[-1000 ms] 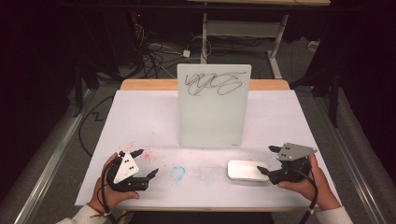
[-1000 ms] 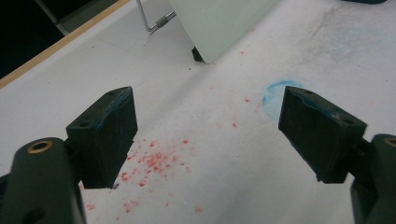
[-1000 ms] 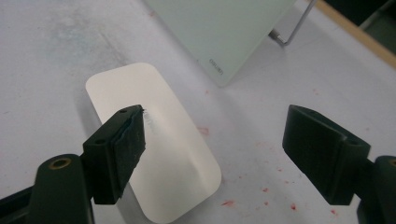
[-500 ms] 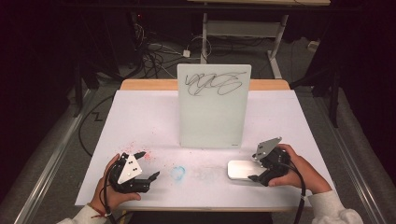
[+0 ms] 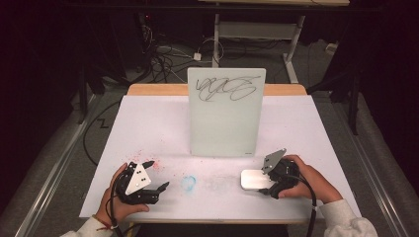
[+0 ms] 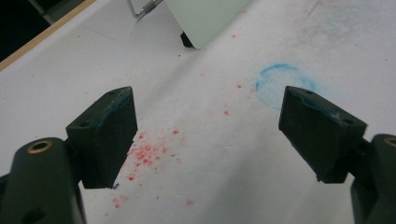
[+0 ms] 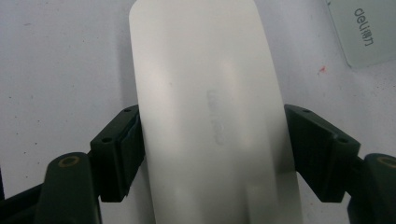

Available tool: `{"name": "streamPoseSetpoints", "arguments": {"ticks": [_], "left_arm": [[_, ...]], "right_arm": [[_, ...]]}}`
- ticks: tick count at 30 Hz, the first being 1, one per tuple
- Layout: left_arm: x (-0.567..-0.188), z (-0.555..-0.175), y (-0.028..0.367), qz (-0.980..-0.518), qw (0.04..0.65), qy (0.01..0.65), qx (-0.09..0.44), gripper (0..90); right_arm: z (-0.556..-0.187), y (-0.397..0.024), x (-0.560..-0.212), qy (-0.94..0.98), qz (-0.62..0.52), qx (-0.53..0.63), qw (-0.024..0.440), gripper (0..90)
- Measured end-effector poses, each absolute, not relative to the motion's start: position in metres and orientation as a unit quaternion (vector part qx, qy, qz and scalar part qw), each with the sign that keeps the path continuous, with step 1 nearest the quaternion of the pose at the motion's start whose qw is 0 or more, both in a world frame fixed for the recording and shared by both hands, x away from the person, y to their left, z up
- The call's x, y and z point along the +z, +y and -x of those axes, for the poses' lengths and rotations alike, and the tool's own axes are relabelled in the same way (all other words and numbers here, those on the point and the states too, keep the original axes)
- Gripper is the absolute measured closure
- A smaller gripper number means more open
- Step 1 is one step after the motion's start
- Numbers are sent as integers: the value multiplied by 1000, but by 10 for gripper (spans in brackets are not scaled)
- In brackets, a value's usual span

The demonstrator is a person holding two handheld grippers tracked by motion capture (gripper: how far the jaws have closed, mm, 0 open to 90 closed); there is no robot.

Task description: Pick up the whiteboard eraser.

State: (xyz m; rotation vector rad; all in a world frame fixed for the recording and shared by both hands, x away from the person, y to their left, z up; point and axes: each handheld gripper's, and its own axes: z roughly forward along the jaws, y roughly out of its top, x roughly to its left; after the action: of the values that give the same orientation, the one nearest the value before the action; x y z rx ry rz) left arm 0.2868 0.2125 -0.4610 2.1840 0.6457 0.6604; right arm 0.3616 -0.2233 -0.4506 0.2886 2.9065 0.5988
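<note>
Work in hand: I am taking hold of the white eraser (image 5: 256,179), a flat oblong block that lies on the white table cover (image 5: 148,123) in front of the upright whiteboard (image 5: 226,113) with its black scribble.

Right gripper (image 7: 210,149): my jaws straddle the eraser across its narrow width and have just been closing on it. The left pad looks to be at the eraser's edge and the right pad close against the other; a firm pinch I cannot confirm.

Key relation: the eraser's long axis runs straight ahead along my right jaws, so the pads meet its two long sides. In the high view it lies just left of my right hand (image 5: 301,180), touching the gripper.

Left gripper (image 5: 159,188): jaws spread wide and empty, resting low over red specks (image 6: 144,154), with a blue ring mark (image 6: 280,84) ahead.

Nearer hand: the right; the left is well apart from the eraser.

Judgement: a little more closing should secure the grip.
</note>
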Motion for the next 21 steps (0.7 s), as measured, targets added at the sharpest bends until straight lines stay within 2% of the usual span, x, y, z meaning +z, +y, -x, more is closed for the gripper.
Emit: {"name": "streamPoseSetpoints", "arguments": {"ticks": [4,9,16,21], "left_arm": [[-462,-287,212,-855,373,253,257,189],[-462,-287,212,-855,372,253,258,188],[-460,-286,214,-851,380,250,263,188],[-460,-287,215,-851,376,249,269,188]], "right_arm": [[-360,-226,-449,971,-88,209,71,303],[-356,-226,-446,971,-82,213,70,308],[-352,-226,-437,961,-89,244,95,308],[-348,-226,-431,950,-103,265,128,309]]}}
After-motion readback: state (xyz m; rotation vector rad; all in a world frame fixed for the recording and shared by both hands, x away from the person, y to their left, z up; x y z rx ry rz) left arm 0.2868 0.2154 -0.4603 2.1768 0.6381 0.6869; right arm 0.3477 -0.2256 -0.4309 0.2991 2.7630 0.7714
